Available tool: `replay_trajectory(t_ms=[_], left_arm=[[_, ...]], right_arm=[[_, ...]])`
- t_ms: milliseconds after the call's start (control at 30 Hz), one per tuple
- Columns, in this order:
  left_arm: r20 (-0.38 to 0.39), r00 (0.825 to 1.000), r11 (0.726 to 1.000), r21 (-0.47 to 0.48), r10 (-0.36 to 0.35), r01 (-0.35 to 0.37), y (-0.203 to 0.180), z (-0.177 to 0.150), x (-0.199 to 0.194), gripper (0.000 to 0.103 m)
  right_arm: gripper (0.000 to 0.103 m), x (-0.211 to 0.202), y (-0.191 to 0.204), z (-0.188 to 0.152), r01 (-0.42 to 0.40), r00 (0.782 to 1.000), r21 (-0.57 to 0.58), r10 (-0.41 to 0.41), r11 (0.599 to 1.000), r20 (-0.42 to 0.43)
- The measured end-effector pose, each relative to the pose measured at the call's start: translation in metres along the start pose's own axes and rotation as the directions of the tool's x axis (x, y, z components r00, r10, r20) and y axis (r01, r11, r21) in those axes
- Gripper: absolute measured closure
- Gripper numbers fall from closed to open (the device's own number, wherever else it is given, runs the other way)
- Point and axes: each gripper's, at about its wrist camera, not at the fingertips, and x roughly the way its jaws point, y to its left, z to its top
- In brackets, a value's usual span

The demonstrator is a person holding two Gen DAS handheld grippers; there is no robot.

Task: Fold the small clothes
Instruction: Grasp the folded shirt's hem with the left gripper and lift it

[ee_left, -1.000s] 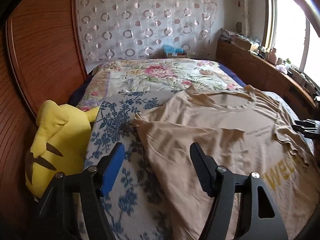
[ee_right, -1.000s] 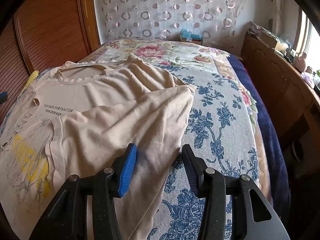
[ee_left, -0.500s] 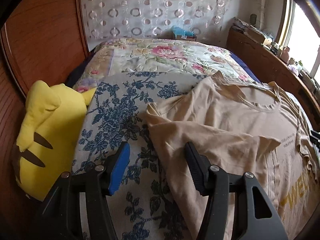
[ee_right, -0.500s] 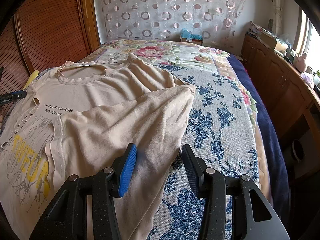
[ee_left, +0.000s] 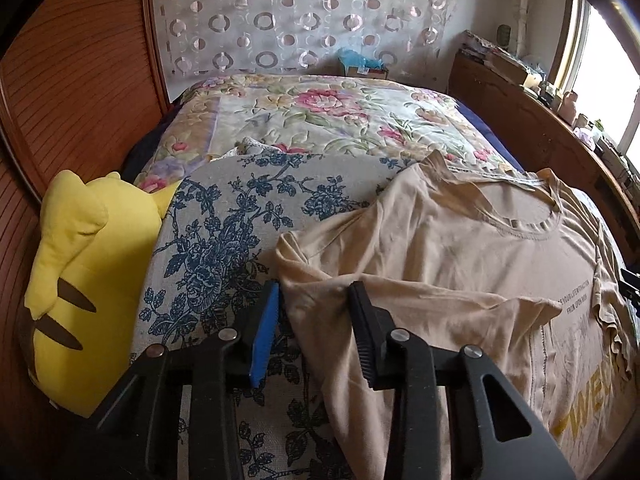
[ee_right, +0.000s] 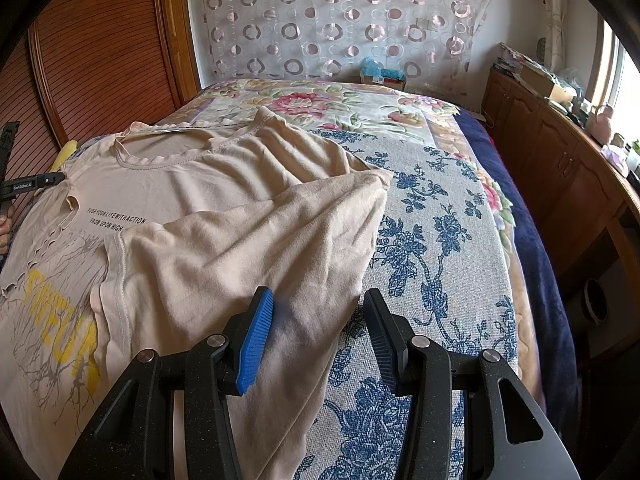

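We see a beige T-shirt point(ee_left: 460, 248) spread front-up on a bed, lying on a cloth with blue flowers point(ee_left: 224, 232) that covers the near half of the mattress. Beyond it lies a quilt with pink roses point(ee_left: 320, 108). Both side edges of the shirt are already turned in over the chest, and yellow lettering and a small line of black print show on the part left bare.

The left gripper point(ee_left: 316, 300) points down at the shirt's folded edge. Its jaws have just been closing and now straddle a raised ridge of the beige cloth — the blue pad point(ee_left: 265, 332) sits right at the shirt's edge, the black one presses into the cloth from the other side. We cannot tell whether the pads already pinch the ridge or merely stand beside it.

The right gripper point(ee_right: 318, 312) hangs over the opposite folded flap point(ee_right: 248, 256), jaws parted, with the flap's edge lying between them — the pads do not press on it.

A yellow plush toy point(ee_left: 76, 280) leans against the wooden headboard point(ee_left: 76, 64) just beside the flowered cloth, apart from the shirt. A wooden cabinet point(ee_right: 552, 160) runs along the far side of the bed under the window.
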Motion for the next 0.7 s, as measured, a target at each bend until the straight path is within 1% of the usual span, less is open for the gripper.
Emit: replay_trajectory(t_ms=[67,133,233,367,567,600,633,667,700], left_arm=[[-0.001,1.000,1.000,-0.001,-0.005,0.005,0.000,0.002,0.001,0.071],[-0.005,1.000,1.000,0.000,-0.012,0.012,-0.001,0.004,0.002,0.081],[-0.009,1.000,1.000,0.011,-0.016,0.016,-0.004,0.004,0.003,0.088],[-0.009,1.000,1.000,0.016,-0.004,0.004,-0.006,0.004,0.004,0.088],[-0.016,1.000,1.000,0.023,0.000,0.000,-0.007,0.006,0.004,0.088],[-0.017,1.000,1.000,0.025,-0.002,0.003,-0.007,0.006,0.004,0.090],[-0.020,1.000,1.000,0.023,-0.013,0.014,-0.007,0.005,0.003,0.095],[-0.021,1.000,1.000,0.016,-0.016,0.017,-0.008,0.005,0.001,0.095],[-0.019,1.000,1.000,0.015,-0.010,0.010,-0.009,0.003,-0.002,0.096]], right_arm=[[0.054,0.000,0.000,0.000,0.000,1.000,0.000,0.000,1.000,0.000],[0.054,0.000,0.000,0.000,0.001,1.000,-0.001,-0.001,1.000,0.000],[0.054,0.001,0.000,0.000,-0.003,1.000,0.001,0.003,1.000,-0.002],[0.054,0.008,-0.006,0.010,-0.039,0.999,-0.010,0.039,0.999,-0.019],[0.054,0.030,-0.009,0.039,-0.027,0.998,-0.015,0.026,1.000,-0.056],[0.054,0.032,-0.008,0.041,-0.023,0.998,-0.020,0.022,1.000,-0.060],[0.059,0.034,-0.009,0.044,-0.020,0.998,-0.021,0.019,1.000,-0.062],[0.064,0.034,-0.009,0.045,-0.023,0.998,-0.016,0.022,1.000,-0.064],[0.081,0.034,-0.009,0.045,-0.030,0.998,-0.012,0.029,0.999,-0.064]])
